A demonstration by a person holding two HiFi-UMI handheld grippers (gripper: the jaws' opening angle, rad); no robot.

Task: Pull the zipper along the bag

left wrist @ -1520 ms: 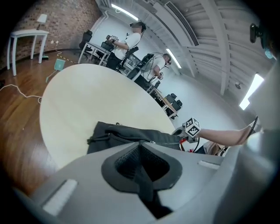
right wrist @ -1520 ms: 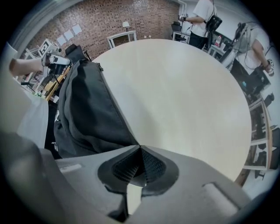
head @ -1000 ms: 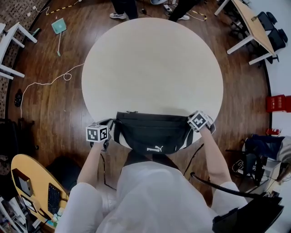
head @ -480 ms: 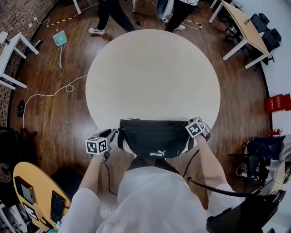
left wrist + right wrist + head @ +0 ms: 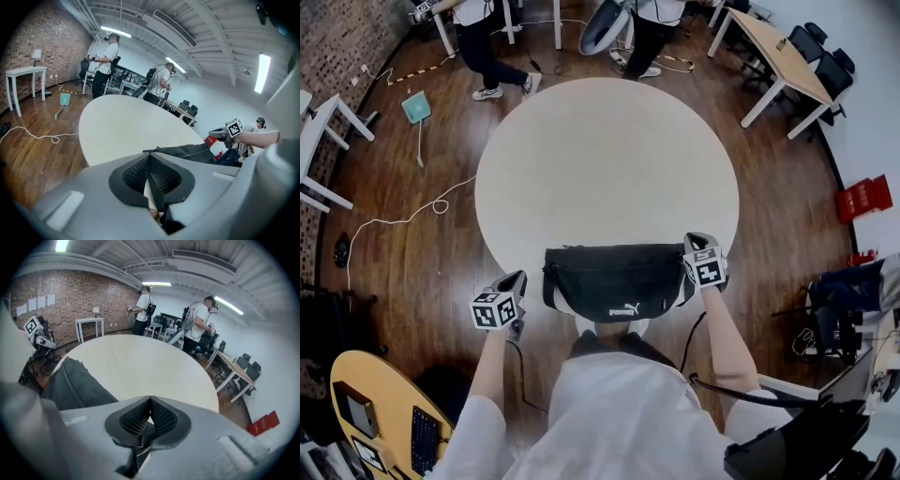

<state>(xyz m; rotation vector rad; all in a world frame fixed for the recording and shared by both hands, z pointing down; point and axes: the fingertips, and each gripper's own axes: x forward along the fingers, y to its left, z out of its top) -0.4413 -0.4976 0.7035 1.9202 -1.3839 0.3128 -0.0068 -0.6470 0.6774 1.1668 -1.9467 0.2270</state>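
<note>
Left hand-held gripper (image 5: 150, 158): jaws just closed, clenched on nothing. Right hand-held gripper (image 5: 150, 403): pads together, empty. Black bag (image 5: 614, 279) lies between them on the table (image 5: 600, 150), a smooth pale round. The bag is soft matte fabric, oblong and slumped. Judgement: pin one end taut, pinch the pull, draw straight along the seam.

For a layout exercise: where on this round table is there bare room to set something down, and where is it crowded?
The round beige table is bare from the black fabric waist bag to its far rim. The near edge is crowded: the bag, the right gripper at its right end, the left gripper off its left.
</note>
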